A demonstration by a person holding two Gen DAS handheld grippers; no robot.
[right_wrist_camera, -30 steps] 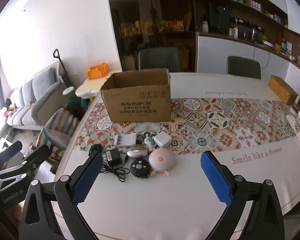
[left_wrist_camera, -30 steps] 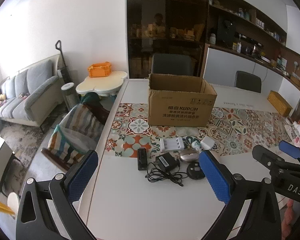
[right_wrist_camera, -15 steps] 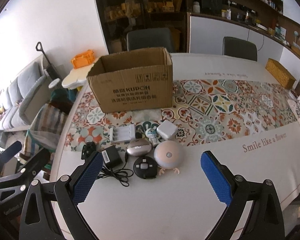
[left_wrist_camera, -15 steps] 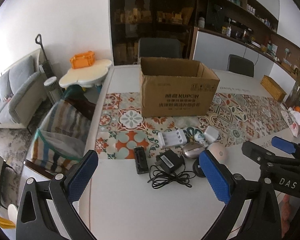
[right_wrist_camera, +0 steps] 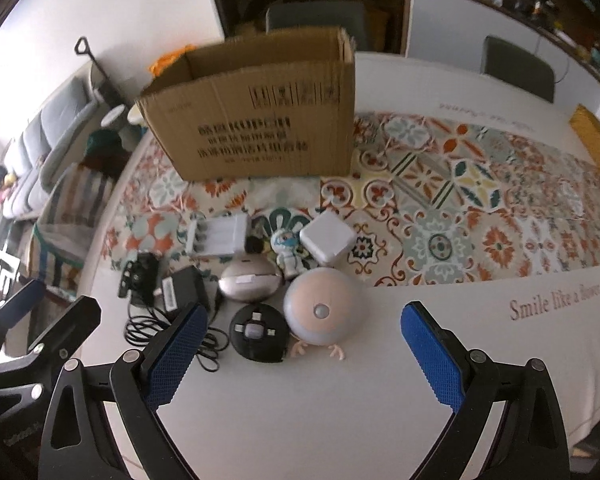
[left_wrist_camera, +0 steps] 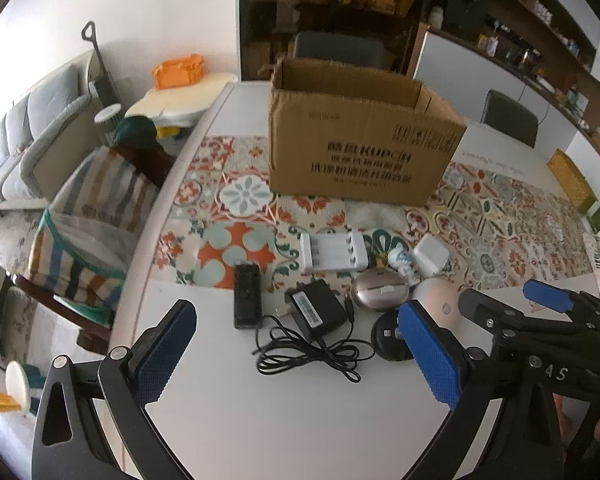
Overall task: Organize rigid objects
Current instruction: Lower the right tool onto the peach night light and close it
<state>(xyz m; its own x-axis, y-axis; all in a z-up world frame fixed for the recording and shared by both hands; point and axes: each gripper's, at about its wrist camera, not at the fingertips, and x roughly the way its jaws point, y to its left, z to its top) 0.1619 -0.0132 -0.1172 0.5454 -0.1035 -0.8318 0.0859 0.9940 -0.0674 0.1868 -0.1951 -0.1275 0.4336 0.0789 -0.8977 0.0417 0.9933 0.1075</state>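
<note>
1. Step in hand, as I judge it: approach, before any pick. No item is lifted. The open brown cardboard box with black printing [right_wrist_camera: 256, 128] stands on the patterned orange, green and white tile-print runner [right_wrist_camera: 452, 184], toward the far edge of the white table [right_wrist_camera: 300, 408]; its inside is not visible.

2. Tool state: left gripper [left_wrist_camera: 300, 356] has its blue-padded jaws spread wide and holds nothing. Right gripper [right_wrist_camera: 300, 356] likewise, jaws wide apart, empty.

3. Items form one cluster at the runner's near border, between the box and the grippers:
   - pale pink dome-shaped plastic light with small feet [right_wrist_camera: 324, 308], on bare table;
   - round black cable reel [right_wrist_camera: 258, 332], touching the dome on its left;
   - metallic oval case [right_wrist_camera: 250, 282], behind the reel;
   - black power adapter with tangled black cord [left_wrist_camera: 316, 312];
   - slim black rectangular bar [left_wrist_camera: 247, 300], nearest the left edge;
   - white four-slot battery charger [left_wrist_camera: 334, 252], white cube charger [right_wrist_camera: 328, 240] and small white figurine [right_wrist_camera: 290, 252], all on the runner.

4. Relation to tools: in the right wrist view the dome and reel lie just ahead of the open jaws, roughly centred. In the left wrist view the adapter and cord lie between the pads' lines.

5. Next move, judged: lower the right gripper over the dome. The dome looks smooth and rounded, so grip low at its widest part; the reel touching it may get nudged.
</note>
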